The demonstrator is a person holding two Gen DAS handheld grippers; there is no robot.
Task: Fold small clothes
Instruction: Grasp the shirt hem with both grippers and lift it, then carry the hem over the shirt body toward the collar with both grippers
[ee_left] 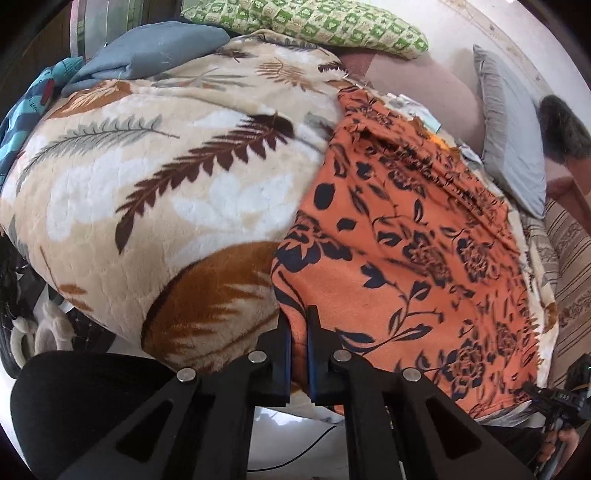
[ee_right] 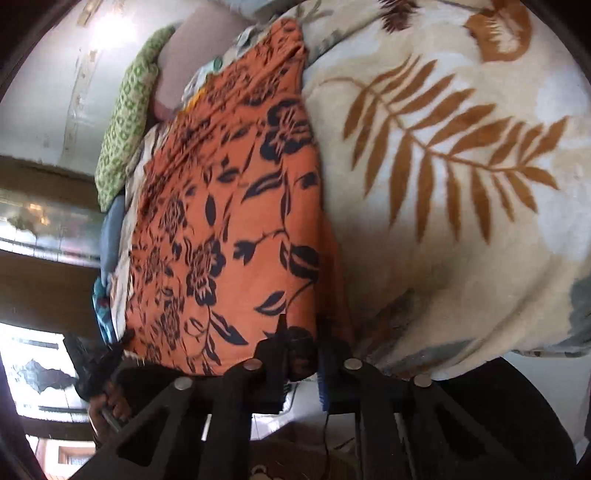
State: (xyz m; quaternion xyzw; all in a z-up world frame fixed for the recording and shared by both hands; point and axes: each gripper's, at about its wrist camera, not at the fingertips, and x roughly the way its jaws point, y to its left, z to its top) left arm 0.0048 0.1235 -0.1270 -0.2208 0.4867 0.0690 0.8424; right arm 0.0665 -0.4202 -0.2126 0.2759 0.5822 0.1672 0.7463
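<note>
An orange garment (ee_left: 406,240) with a dark navy flower print lies spread flat on a fleece blanket. It also shows in the right wrist view (ee_right: 229,221). My left gripper (ee_left: 298,325) is shut on the garment's near left corner at the bed's front edge. My right gripper (ee_right: 301,332) is shut on the garment's near right corner. The right gripper and the hand holding it show at the lower right of the left wrist view (ee_left: 554,402); the left gripper shows at the lower left of the right wrist view (ee_right: 92,362).
The cream blanket (ee_left: 147,184) with brown leaf prints covers the bed. At the head lie a green patterned pillow (ee_left: 314,26), a grey pillow (ee_left: 513,147) and folded blue-grey cloth (ee_left: 155,48). The floor (ee_left: 288,435) with a cable lies below the bed's edge.
</note>
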